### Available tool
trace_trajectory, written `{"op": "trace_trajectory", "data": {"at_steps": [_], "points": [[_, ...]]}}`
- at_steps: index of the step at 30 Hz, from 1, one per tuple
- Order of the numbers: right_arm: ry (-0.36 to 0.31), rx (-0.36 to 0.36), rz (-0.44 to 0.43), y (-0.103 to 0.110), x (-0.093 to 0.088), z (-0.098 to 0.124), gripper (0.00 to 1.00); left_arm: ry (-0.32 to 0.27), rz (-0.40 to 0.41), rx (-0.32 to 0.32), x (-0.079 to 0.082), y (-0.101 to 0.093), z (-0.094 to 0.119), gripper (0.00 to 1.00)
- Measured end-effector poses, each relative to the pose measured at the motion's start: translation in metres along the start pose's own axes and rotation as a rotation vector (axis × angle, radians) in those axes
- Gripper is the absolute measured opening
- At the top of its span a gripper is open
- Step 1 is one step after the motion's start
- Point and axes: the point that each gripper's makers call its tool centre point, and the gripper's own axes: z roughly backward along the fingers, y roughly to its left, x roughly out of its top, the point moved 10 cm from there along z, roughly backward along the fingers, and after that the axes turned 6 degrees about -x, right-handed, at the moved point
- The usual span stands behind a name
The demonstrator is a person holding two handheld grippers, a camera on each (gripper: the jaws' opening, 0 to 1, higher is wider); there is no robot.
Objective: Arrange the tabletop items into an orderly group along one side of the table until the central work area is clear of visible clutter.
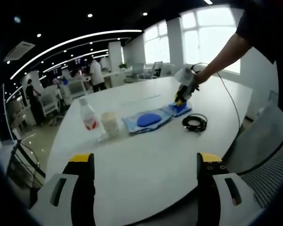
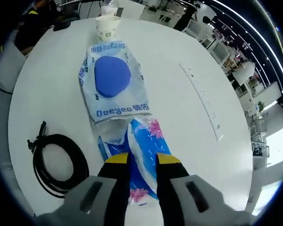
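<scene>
Right gripper [image 2: 142,162] jaws pinching crinkly blue packet [image 2: 148,146] | left gripper [image 1: 145,162] jaws spread | coiled black cable [image 2: 56,162]

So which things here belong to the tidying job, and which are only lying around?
For the job:
- small blue packet, between the fingers of the right gripper
- big tissue pack
- coiled black cable
- paper cup
- plastic bottle
- left gripper, open over bare table

Just around:
- office chairs
- people in the background
- windows
</scene>
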Motion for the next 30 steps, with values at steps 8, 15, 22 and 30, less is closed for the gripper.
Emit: {"op": "trace_trajectory", "data": {"at_steps": [8,15,22,30], "points": [[-0.037,-0.01,-0.095,0.022,-0.004,0.018,0.37,0.0,-0.001,-0.003,0.0,0.0,0.0,0.88],[-0.078,-0.019,-0.238,0.054,-0.006,0.037,0.43,-0.005,0.002,-0.011,0.0,-0.001,0.0,0.92],[-0.104,0.012,-0.303,0.088,-0.004,0.049,0.44,-0.024,0.016,-0.021,0.001,-0.001,0.0,0.97],[-0.131,0.044,-0.396,0.127,0.006,0.055,0.41,-0.054,0.025,-0.012,0.002,0.0,0.001,1.0]]}}
